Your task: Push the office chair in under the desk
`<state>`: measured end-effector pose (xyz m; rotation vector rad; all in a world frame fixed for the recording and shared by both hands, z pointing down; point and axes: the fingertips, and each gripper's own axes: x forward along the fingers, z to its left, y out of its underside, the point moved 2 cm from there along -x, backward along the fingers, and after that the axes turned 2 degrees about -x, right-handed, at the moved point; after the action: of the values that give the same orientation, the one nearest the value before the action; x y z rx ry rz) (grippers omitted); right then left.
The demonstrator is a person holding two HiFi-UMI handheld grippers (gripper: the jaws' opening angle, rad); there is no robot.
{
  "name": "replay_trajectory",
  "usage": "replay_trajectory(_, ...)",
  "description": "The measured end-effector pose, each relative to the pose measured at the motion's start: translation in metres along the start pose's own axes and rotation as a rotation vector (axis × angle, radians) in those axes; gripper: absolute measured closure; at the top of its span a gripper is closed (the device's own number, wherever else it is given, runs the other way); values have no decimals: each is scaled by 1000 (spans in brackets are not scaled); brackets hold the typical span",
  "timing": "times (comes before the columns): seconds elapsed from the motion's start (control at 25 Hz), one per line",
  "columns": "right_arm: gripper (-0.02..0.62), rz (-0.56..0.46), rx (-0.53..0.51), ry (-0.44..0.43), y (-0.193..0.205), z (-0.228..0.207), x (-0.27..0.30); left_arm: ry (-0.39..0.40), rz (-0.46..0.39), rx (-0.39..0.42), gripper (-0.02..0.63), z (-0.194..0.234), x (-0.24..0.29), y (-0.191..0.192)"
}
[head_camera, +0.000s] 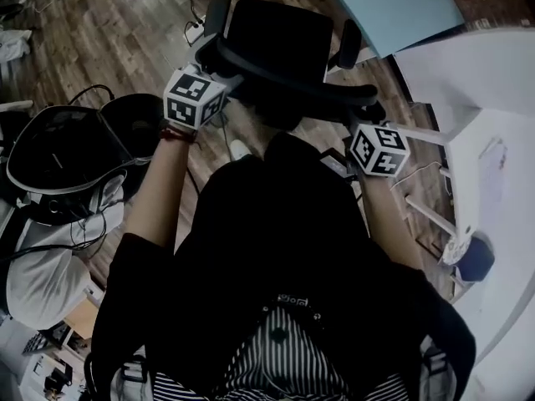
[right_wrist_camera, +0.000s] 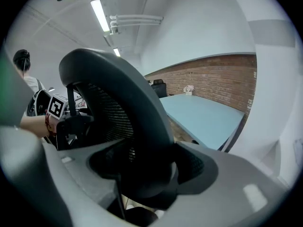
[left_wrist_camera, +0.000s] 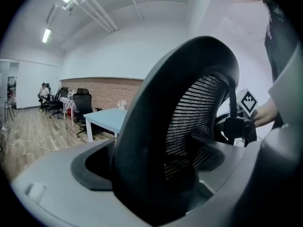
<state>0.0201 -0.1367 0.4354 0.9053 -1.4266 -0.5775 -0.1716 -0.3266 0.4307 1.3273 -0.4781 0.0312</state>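
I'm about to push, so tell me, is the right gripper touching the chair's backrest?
Touching. The right gripper view shows the backrest rim filling the gap in the right gripper, with both jaws pressed against its sides.

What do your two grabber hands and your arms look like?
The left gripper and right gripper have wide grey jaws with dark inner pads. Each carries a white cube printed with black square markers. The person wears a black short-sleeved top and a red band on the left wrist.
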Motion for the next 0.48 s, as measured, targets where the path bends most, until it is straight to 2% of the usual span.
replay_trajectory(0.28,289,-15,14,7,-37,-31,34,19,-14,17,117,26,46,-31)
replay_trajectory(0.48,313,15,-27,-15,-54,-43,77,43,7,27,117,68,88,-43)
